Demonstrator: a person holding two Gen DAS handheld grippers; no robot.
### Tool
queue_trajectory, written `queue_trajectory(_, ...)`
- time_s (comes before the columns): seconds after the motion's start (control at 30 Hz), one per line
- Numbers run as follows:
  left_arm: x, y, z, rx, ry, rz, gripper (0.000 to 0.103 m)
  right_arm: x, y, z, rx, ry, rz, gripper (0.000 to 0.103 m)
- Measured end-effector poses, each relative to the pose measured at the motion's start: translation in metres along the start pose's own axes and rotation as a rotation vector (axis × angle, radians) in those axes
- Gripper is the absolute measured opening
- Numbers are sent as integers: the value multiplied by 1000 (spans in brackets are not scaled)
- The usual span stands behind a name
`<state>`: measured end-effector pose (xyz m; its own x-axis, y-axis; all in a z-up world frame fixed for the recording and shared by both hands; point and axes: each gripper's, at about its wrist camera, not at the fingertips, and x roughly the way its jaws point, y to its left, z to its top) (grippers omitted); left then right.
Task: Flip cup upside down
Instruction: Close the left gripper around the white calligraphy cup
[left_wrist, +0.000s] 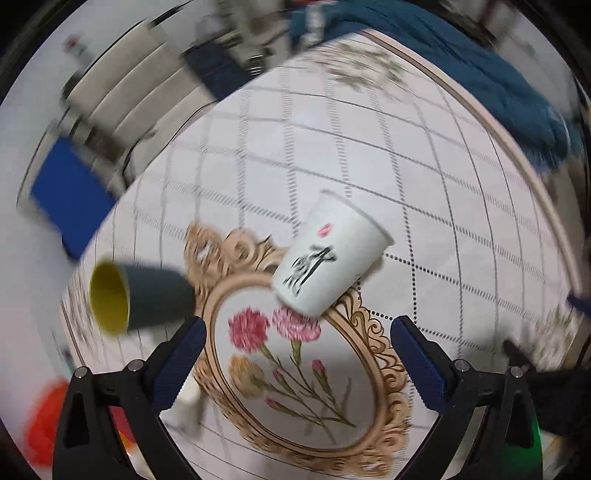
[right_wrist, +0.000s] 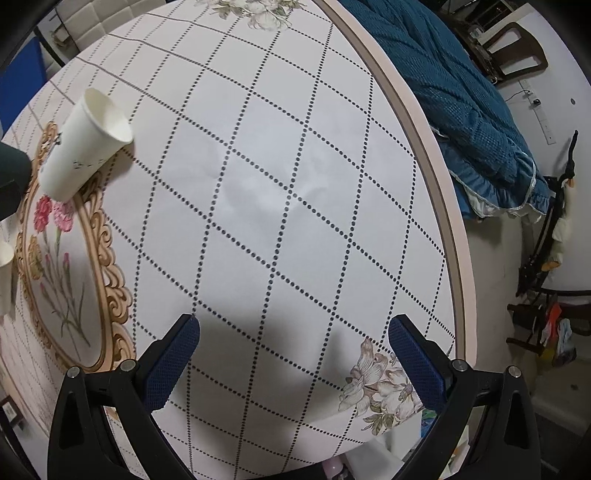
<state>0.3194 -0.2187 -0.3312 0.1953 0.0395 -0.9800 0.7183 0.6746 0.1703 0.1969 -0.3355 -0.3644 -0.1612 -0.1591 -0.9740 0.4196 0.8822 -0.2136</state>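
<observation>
**A:** Where is the cup sitting right now?

**B:** The white paper cup (left_wrist: 330, 258) is standing on the tablecloth (left_wrist: 424, 177), at the far edge of the ornate floral medallion (left_wrist: 295, 373), mouth up. It is looking tilted in both views, but that is probably the fisheye bending it. It is resting free; nothing is touching it.

**A:** And the grippers?

**B:** The left gripper (left_wrist: 297, 356) is hovering near the medallion with its fingers spread wide and holding nothing, the cup lying just beyond them. The view is smearing, so I judge it is moving. The right gripper (right_wrist: 293, 354) is hanging over bare cloth on the right, fingers released too, with the cup well apart at its far left.

**A:** Why the wide spread?

**B:** Likely so the cup's body can pass between the pads before they are closing on it for the turn.

**A:** Anything in the way?

**B:** A dark cup with a yellow inside (left_wrist: 136, 297) is lying left of the white one, beside the left finger. A careless swing could be knocking it.
</observation>
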Motion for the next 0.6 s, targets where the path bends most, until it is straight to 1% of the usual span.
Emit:
queue_trajectory(0.07, 7, -9, 9, 93, 9, 19, 102, 3, -1, 4, -2, 6, -5, 103)
queue_trajectory(0.2, 20, -20, 23, 187, 25, 44, 102, 8, -3, 9, -9, 15, -11, 103)
queue_trajectory(0.27, 27, -25, 28, 222, 35, 34, 102, 9, -4, 9, -11, 14, -13, 103)
queue_trajectory(0.37, 36, -31, 34, 257, 55, 21, 102, 11, -5, 10, -6, 19, -8, 103)
queue_trajectory(0.6, 59, -45, 46, 303, 86, 3, 102, 13, -8, 14, 11, 18, -2, 103)
